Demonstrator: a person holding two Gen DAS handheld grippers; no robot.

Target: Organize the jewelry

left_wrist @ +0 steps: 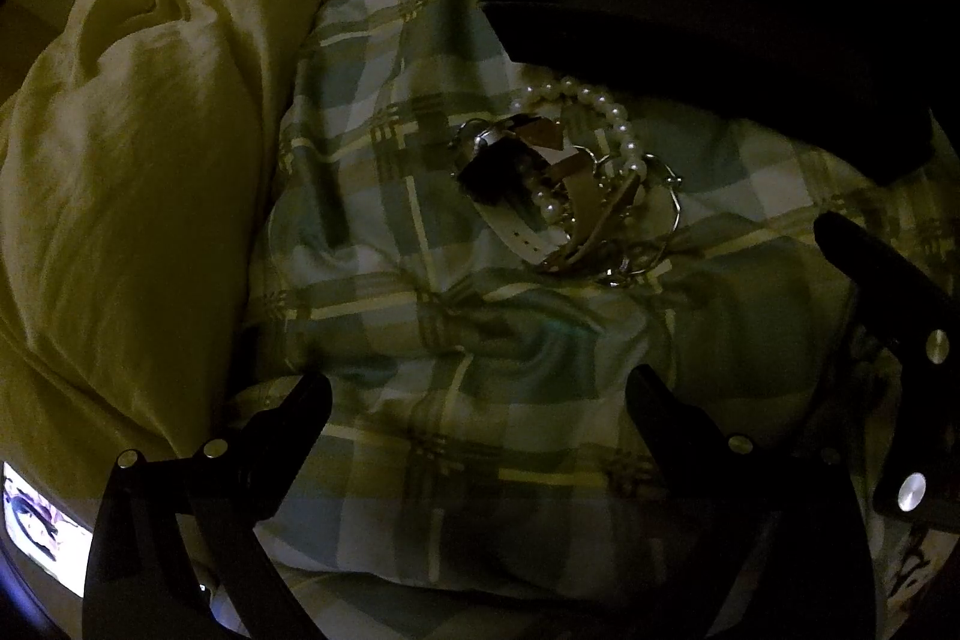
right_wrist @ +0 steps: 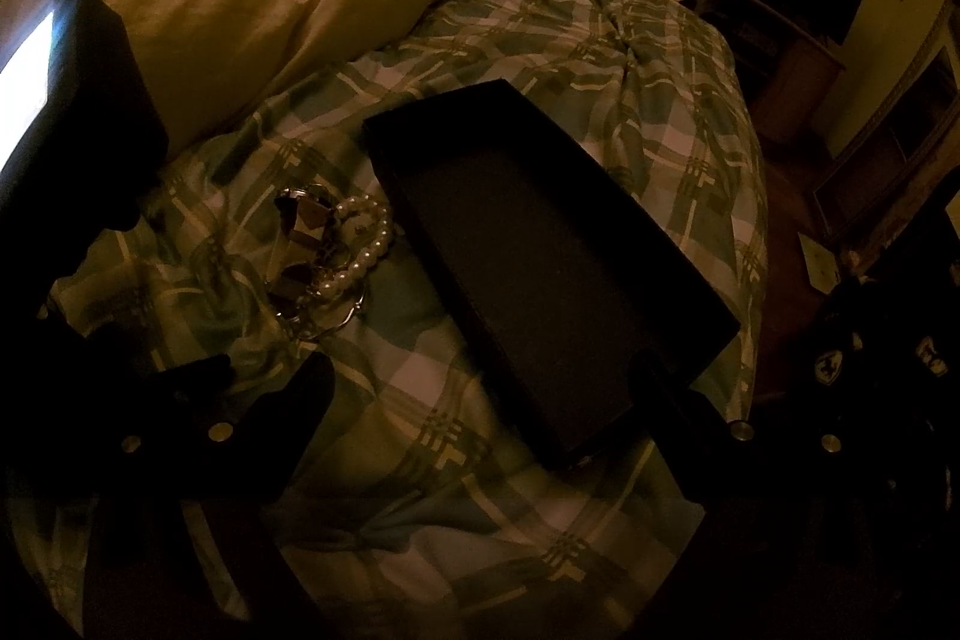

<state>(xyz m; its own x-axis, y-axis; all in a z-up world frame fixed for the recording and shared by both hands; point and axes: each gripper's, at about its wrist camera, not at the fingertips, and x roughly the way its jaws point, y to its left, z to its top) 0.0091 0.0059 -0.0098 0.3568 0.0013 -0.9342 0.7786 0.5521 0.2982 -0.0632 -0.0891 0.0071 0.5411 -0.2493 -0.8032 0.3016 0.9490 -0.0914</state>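
Jewelry pile [left_wrist: 564, 196]: tangled heap on the plaid bedspread [left_wrist: 456, 370], just beside the near long wall of the black tray [right_wrist: 558, 274]; nothing from it sits in the tray yet, as far as the dim light shows.
Pearl bracelet [left_wrist: 606, 124]: string of round beads, likely light and limp; it should drape and roll, so a pinch across the strand, not on one bead, looks safest. Beads appear smooth and may slip.
Watch [left_wrist: 510, 166]: pale strap with punched holes and a dark face; stiffer than the rest. The strap seems the best place to grip, keeping pressure off the glass.
Metal chain [left_wrist: 666, 214]: thin silvery links looped around and under the other pieces; probably snag-prone, so lifting one item may drag others.
Left gripper [left_wrist: 480, 400]: fingers spread wide, holding nothing, hovering short of the pile.
Right gripper [right_wrist: 480, 388]: fingers spread, empty, with one finger overlapping the near end of the tray in view; whether it touches cannot be told.
Surface: soft, wrinkled bedding that will give under a downward push, so small links could sink into folds.
Duvet [left_wrist: 132, 130]: cream, bunched up beside the plaid.
Room: very dark; a lit screen [left_wrist: 42, 520] glows at the edge, furniture [right_wrist: 798, 64] beyond the bed.
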